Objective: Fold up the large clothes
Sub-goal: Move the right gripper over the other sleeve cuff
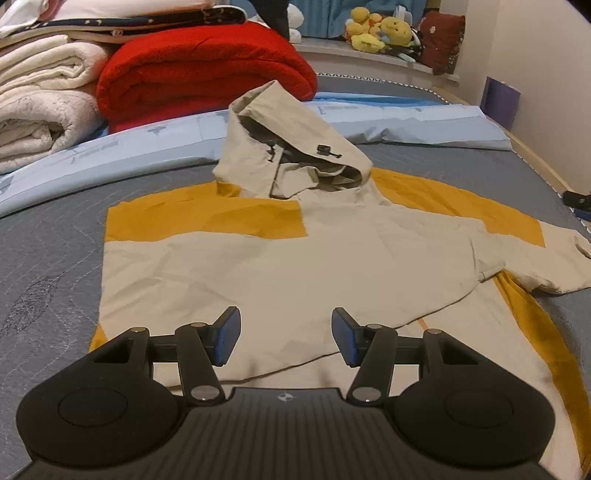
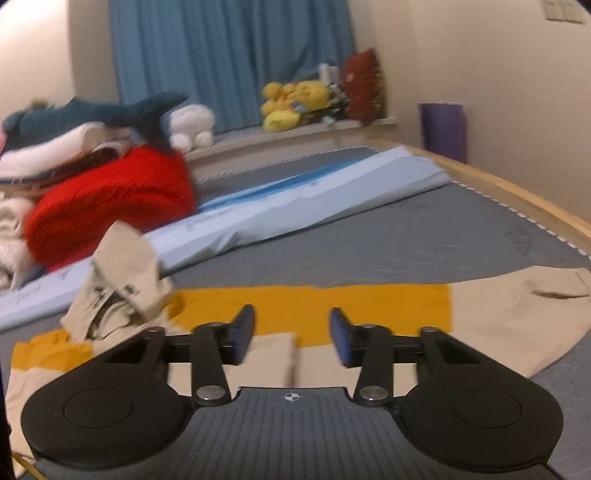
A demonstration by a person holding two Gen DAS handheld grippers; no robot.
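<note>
A beige and mustard hooded jacket (image 1: 295,258) lies spread flat on the grey quilt (image 1: 48,258), its hood (image 1: 280,147) standing up at the far end. One sleeve is folded across the body, and the other sleeve (image 1: 546,258) reaches out to the right. My left gripper (image 1: 286,334) hovers open above the jacket's lower beige part with nothing between its fingers. The right wrist view is blurred. There my right gripper (image 2: 291,332) hangs open over the mustard band of the jacket (image 2: 332,306), holding nothing, with the hood (image 2: 118,280) to its left and a beige sleeve (image 2: 517,325) to its right.
A red rolled blanket (image 1: 199,70) and stacked white blankets (image 1: 40,96) sit at the far left. A pale blue folded sheet (image 1: 406,122) lies across the bed behind the hood. Yellow plush toys (image 1: 380,33) line the window sill. The wooden bed edge (image 2: 517,195) runs along the right.
</note>
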